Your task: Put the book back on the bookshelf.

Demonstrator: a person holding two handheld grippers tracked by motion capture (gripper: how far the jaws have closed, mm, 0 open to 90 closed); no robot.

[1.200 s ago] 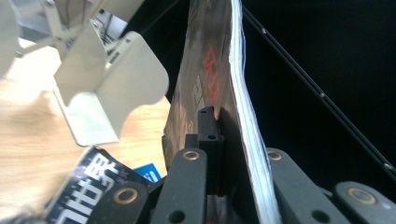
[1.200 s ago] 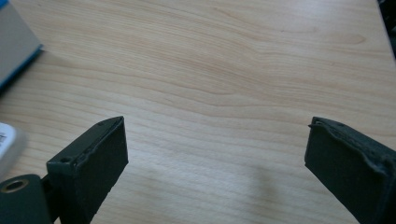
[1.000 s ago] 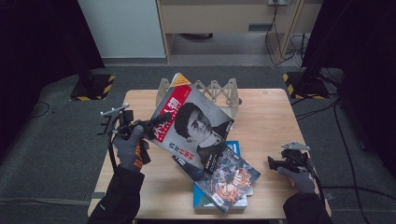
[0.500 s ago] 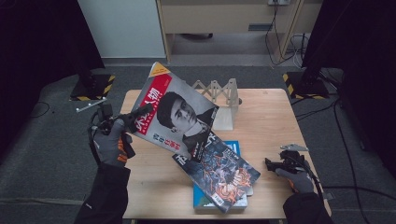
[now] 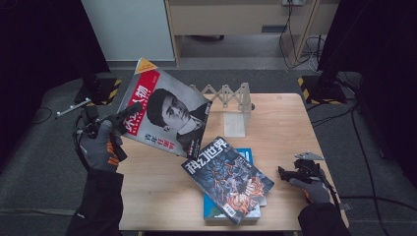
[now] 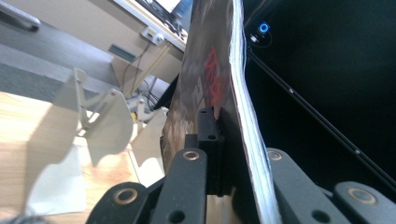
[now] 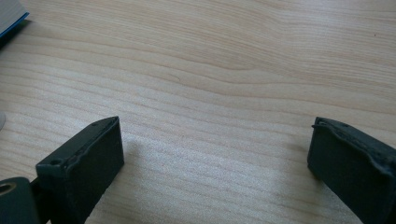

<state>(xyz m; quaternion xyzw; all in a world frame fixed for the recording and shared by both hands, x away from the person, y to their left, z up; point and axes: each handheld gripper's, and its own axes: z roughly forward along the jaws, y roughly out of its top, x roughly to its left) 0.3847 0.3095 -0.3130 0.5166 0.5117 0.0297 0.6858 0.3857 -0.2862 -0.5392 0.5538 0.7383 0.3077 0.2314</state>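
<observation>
While clamped, magazine [image 6: 212, 79] between left jaws.

1. The lifted magazine [image 5: 164, 115] carries large white Chinese characters down a red band along its left cover edge; they are too blurred in the high view to read with certainty.
2. Near that cover's lower edge runs a line of red Chinese print, illegible.
3. In the left gripper view the same magazine [image 6: 212, 88] shows red lettering seen edge-on, unreadable.
4. The magazine lying on the stack [image 5: 227, 178] bears the white title "科幻世界" across the top of its dark cover.
</observation>
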